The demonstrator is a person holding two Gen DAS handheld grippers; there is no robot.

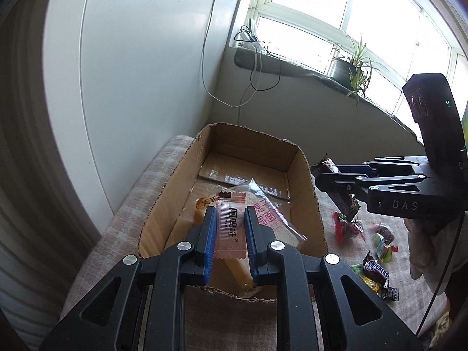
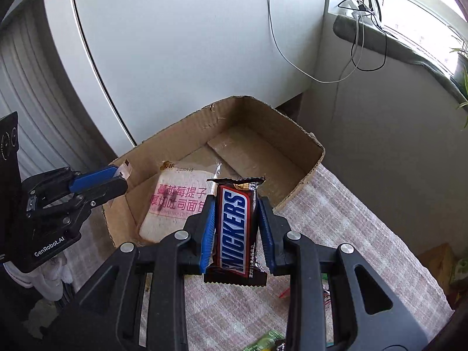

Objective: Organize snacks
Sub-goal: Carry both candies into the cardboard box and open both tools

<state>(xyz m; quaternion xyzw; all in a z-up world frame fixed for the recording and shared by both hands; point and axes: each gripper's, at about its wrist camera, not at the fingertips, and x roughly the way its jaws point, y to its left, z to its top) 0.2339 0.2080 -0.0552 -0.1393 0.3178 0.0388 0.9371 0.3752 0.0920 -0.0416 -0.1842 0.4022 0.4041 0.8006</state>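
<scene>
My left gripper (image 1: 229,213) is shut on a pink translucent snack packet (image 1: 229,228) and holds it over the near end of an open cardboard box (image 1: 304,193). A wrapped bread slice (image 2: 175,204) with pink writing lies in the box. My right gripper (image 2: 237,201) is shut on a Snickers bar (image 2: 235,231) above the cloth, just right of the box (image 2: 292,134). From the left wrist view the right gripper (image 1: 324,175) shows at the right with the bar's end beyond it. The left gripper (image 2: 117,180) shows at the box's left wall.
Loose candies (image 1: 348,228) and a small Snickers (image 1: 376,272) lie on the checked cloth (image 1: 336,251) right of the box. A white cabinet (image 1: 140,73) stands behind, with hanging cables (image 1: 257,73) and a potted plant (image 1: 351,67) on the window sill.
</scene>
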